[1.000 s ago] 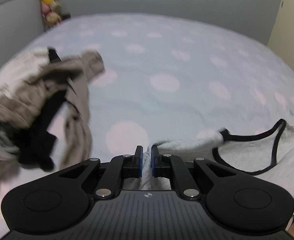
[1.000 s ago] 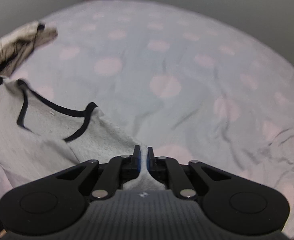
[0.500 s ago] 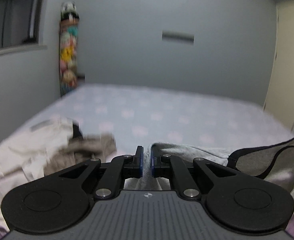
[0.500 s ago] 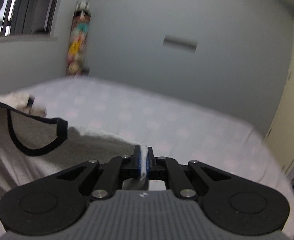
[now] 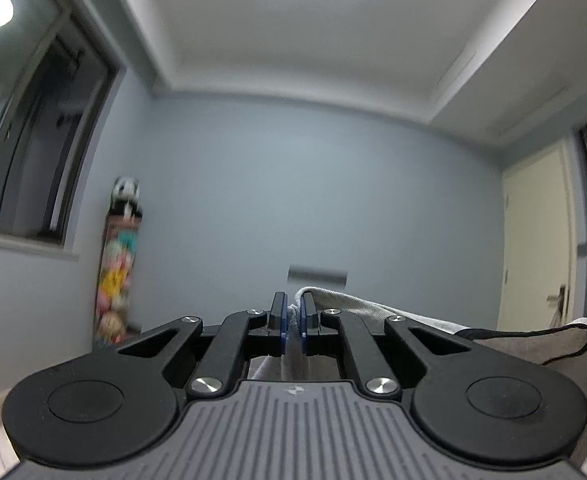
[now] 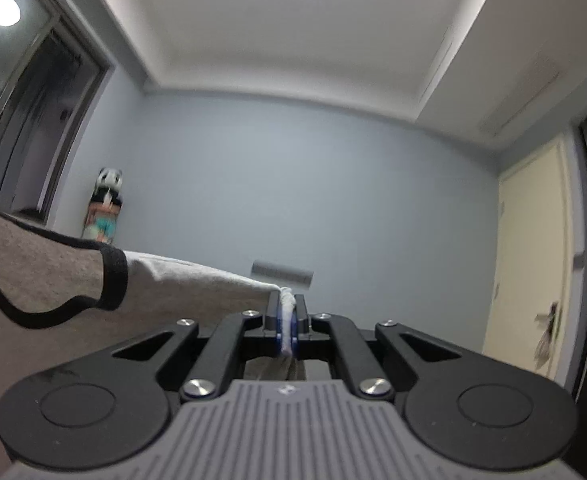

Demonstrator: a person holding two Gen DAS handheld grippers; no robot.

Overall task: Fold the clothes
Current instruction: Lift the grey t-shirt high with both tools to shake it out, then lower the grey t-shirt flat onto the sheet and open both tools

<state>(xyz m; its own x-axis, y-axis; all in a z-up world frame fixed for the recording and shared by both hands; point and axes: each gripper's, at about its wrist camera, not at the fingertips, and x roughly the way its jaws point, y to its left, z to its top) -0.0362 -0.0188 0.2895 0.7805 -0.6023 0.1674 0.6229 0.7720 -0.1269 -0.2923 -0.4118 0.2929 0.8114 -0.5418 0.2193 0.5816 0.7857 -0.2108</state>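
With each hand-held gripper (image 5: 292, 316) (image 6: 287, 322) clamped on the grey garment (image 6: 181, 280) stretched between them, keep both level for a smooth spread.

My left gripper (image 5: 292, 316) is clamped on a fold of the grey garment (image 5: 373, 312), which trails off toward three o'clock with its black-trimmed opening (image 5: 533, 334). I see a stack of plush toys (image 5: 119, 264) at nine o'clock, a cream door (image 5: 537, 240) at three.
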